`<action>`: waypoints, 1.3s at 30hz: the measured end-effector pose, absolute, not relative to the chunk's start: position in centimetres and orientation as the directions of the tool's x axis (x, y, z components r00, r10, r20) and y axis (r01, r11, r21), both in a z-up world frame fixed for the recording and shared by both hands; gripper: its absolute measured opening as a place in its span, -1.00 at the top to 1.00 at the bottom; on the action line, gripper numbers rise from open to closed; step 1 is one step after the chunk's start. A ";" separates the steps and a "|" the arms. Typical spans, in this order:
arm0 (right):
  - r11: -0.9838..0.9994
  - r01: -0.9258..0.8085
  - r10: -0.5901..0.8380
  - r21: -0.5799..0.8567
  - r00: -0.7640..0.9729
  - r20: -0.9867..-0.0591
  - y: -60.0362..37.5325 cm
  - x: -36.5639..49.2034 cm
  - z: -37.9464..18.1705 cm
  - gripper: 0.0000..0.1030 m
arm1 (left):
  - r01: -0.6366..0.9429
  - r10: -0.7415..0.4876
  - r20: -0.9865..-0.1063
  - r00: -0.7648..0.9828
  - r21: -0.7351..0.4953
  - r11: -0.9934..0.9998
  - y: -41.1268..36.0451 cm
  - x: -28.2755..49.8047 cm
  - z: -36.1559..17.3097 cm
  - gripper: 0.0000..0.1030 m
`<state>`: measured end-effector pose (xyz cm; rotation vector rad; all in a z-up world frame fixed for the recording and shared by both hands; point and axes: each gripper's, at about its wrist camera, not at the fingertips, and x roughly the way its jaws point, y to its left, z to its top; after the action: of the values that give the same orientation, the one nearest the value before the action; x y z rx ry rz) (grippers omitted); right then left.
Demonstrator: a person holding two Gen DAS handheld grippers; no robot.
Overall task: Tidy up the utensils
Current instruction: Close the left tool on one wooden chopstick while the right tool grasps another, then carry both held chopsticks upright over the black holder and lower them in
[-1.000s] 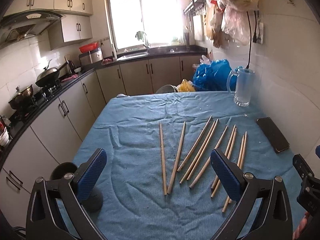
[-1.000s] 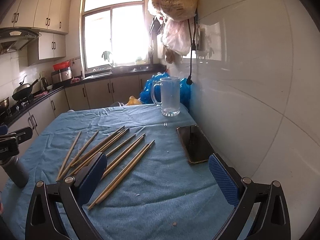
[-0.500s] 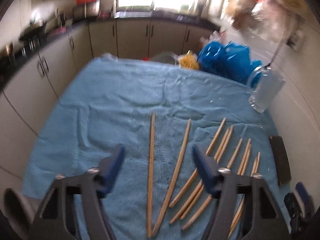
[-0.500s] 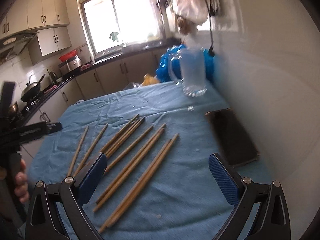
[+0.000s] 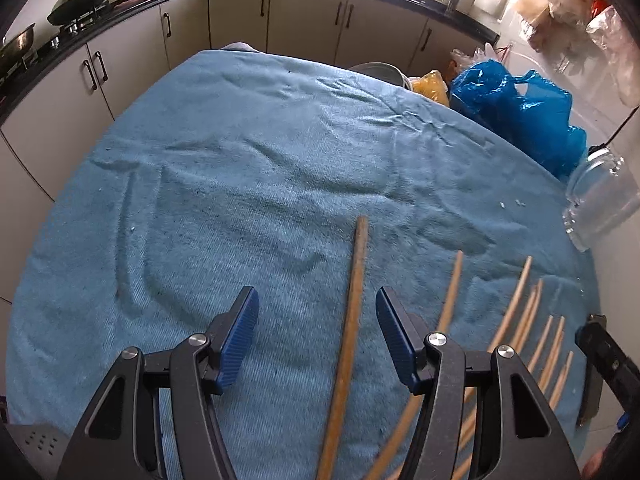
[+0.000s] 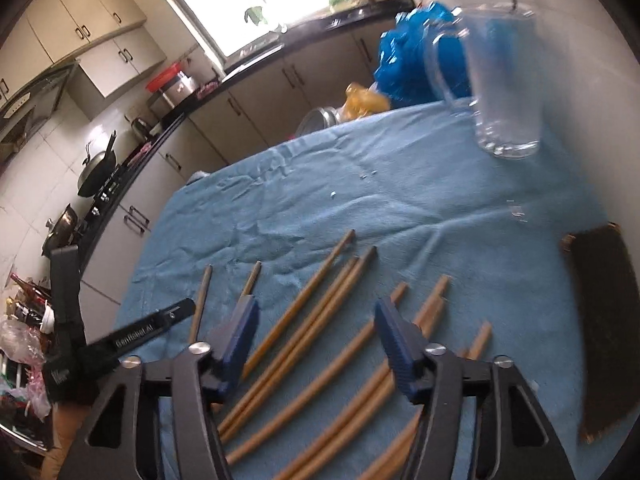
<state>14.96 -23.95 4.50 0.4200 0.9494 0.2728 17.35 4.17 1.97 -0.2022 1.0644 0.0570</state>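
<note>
Right wrist view, far left: the left hand-held gripper [image 6: 120,336] enters the frame side-on, white lettering on its black arm reading roughly "GenRobot.AI"; a second vertical label lower on its body is too blurred to read. In its own view the left hand-held gripper [image 5: 316,320] has its jaws spread, one chopstick [image 5: 352,304] lying between the blue pads [image 5: 240,332], touching neither.

Chopsticks [image 6: 332,320] lie fanned on the blue cloth [image 6: 400,200] covering the counter. Their near ends are hidden under the gripper frames or cut off by the lower edge. The right hand-held gripper [image 6: 316,332] is spread above the middle of the fan, several sticks between its pads, none pinched.

Further right: glass mug [image 6: 500,92], motion-blurred, near the wall. Blue plastic bag [image 6: 412,64] beyond the cloth's far edge. Dark phone [image 6: 600,320] flat at the right edge, partly cut off.
</note>
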 end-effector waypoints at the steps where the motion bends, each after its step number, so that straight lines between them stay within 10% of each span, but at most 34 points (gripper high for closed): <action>1: 0.881 -0.047 0.417 0.471 0.546 -0.726 -23.7 15.5 4.2 -0.06 | -0.143 -0.042 -0.874 0.484 -0.127 0.982 4.0 17.7 1.8 -0.17; 10: 0.892 -0.041 0.417 0.450 0.458 -0.785 -20.9 19.7 2.3 -0.03 | -0.140 -0.012 -0.872 0.490 -0.093 0.986 3.6 19.0 1.4 -0.06; 17: 0.949 -0.025 0.298 0.315 0.407 -0.863 -18.8 22.2 1.4 0.06 | -0.098 0.035 -0.865 0.501 -0.016 0.995 2.6 18.9 1.4 0.87; 20: 0.973 -0.014 0.220 0.231 0.366 -0.904 -17.8 23.2 0.7 0.10 | -0.095 0.014 -0.864 0.503 -0.039 0.995 2.8 18.8 1.4 0.87; 22: 0.987 -0.029 0.158 0.158 0.375 -0.914 -17.0 23.6 0.6 0.67 | -0.101 -0.006 -0.866 0.501 -0.065 0.993 3.0 18.5 1.5 0.87; 25: 0.988 -0.025 0.150 0.152 0.376 -0.914 -16.7 24.2 0.4 0.80 | -0.096 -0.041 -0.862 0.505 -0.103 0.990 3.0 17.7 2.0 0.87; 39: 0.932 -0.094 0.327 0.349 0.631 -0.703 -18.8 14.2 10.4 0.87 | -0.005 -0.216 -0.732 0.646 -0.287 0.958 3.2 8.3 10.5 0.87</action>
<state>14.19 -18.82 10.44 0.2930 0.8568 0.2449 8.28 3.19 10.54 -0.2746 0.8630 -0.1216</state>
